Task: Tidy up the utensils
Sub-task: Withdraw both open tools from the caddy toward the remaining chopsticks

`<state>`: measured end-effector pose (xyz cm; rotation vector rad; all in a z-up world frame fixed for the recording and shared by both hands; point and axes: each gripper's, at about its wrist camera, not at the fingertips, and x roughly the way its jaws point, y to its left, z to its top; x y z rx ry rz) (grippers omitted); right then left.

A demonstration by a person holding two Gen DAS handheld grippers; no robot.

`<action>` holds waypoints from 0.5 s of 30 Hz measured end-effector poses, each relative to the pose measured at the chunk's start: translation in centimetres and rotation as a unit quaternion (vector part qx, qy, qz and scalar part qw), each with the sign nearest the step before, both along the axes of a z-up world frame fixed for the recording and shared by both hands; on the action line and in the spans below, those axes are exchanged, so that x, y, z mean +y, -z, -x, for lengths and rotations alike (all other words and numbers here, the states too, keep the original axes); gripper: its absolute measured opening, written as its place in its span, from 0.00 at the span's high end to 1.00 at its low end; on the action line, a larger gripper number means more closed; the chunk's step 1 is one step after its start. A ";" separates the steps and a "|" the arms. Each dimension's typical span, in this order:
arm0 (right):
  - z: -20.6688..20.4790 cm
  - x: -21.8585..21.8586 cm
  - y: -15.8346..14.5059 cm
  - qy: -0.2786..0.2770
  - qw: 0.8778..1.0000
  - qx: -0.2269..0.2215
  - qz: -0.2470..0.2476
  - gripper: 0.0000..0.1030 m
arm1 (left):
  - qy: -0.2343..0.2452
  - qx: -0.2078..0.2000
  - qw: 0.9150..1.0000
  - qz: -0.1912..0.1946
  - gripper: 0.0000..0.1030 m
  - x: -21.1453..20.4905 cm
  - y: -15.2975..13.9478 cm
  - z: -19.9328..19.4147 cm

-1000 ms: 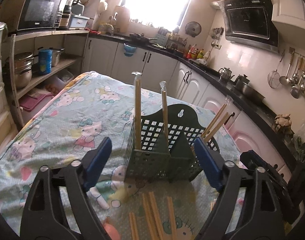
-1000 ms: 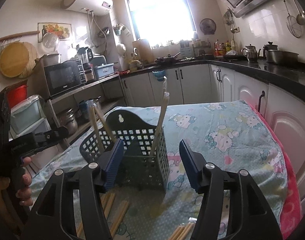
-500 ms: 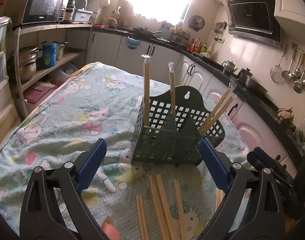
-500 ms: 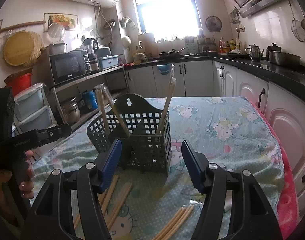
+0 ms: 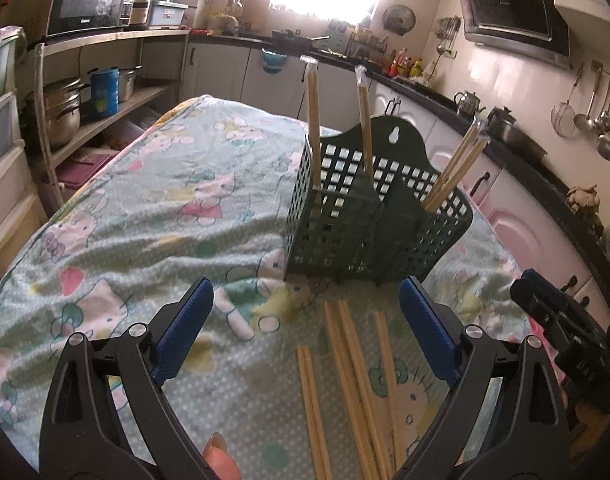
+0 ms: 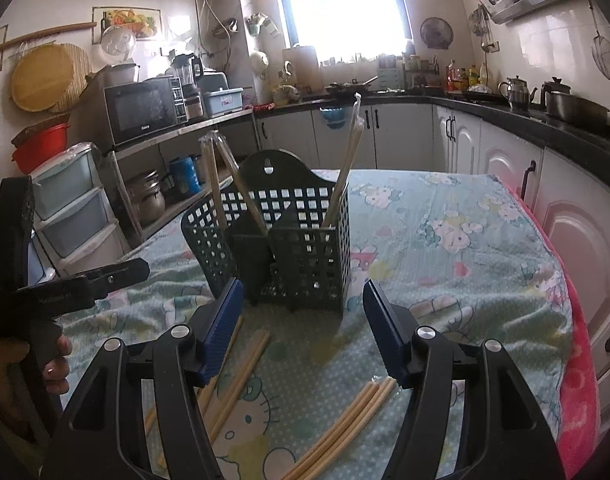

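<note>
While several chopsticks (image 5: 313,132) already stood in the green holder (image 5: 369,224), others (image 5: 347,380) lay loose on the tablecloth (image 5: 145,208); I held my left gripper (image 5: 307,330) and right gripper (image 6: 299,326) apart, empty.

The left hand-held gripper (image 5: 305,332) points forward and downward, its blue-padded jaws standing wide apart with nothing pressed between them. The right hand-held gripper (image 6: 301,328) tilts downward too, its jaws parted less widely and gripping nothing. In the right wrist view, the person's left hand (image 6: 51,360) wraps its fingers around the left hand-held gripper's handle.
</note>
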<state>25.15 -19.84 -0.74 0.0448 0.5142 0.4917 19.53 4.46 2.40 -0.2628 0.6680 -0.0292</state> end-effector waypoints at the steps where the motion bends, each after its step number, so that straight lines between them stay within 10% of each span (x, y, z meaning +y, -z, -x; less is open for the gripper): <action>1: 0.1 0.0 0.1 -0.001 1.000 0.002 0.001 0.41 | 0.000 0.002 1.000 -0.002 0.17 -0.1 0.1 0.1; 15: 0.6 1.8 1.8 -0.028 0.999 0.029 0.033 0.41 | 0.015 0.043 0.999 -0.015 0.23 -0.2 3.5 1.6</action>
